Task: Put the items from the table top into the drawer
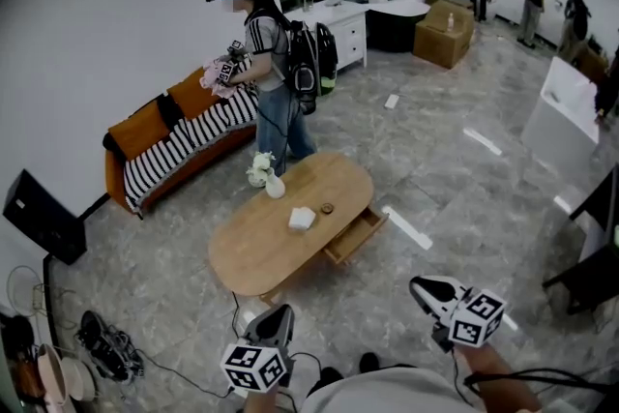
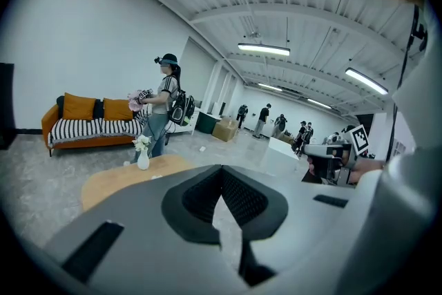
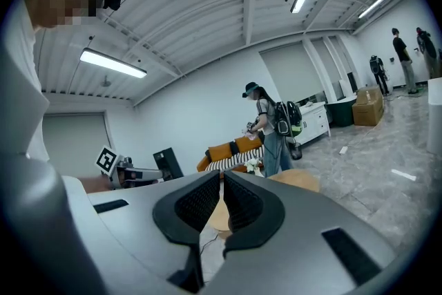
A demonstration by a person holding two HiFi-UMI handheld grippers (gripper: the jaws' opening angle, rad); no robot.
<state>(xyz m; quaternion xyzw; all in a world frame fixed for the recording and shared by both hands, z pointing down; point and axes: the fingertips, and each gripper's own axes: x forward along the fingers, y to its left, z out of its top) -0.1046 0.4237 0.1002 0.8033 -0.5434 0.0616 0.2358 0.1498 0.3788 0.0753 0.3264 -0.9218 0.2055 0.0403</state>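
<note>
Waiting on the tabletop [image 1: 251, 256]: vase [image 1: 274, 184], white packet [image 1: 302, 219], small disc [image 1: 327, 208]; its drawer [image 1: 356, 237] open, seemingly empty. Left gripper [image 1: 279, 312] and right gripper [image 1: 421, 285] hang closed, empty, well apart from it.

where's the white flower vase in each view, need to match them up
Head view: vase centre, on the oval table, far end.
Left gripper view: vase left of centre, on the table.
Right gripper view: its flowers near centre, just above the jaws.
Shared landmark: the orange striped sofa, behind it in both gripper views.
</note>
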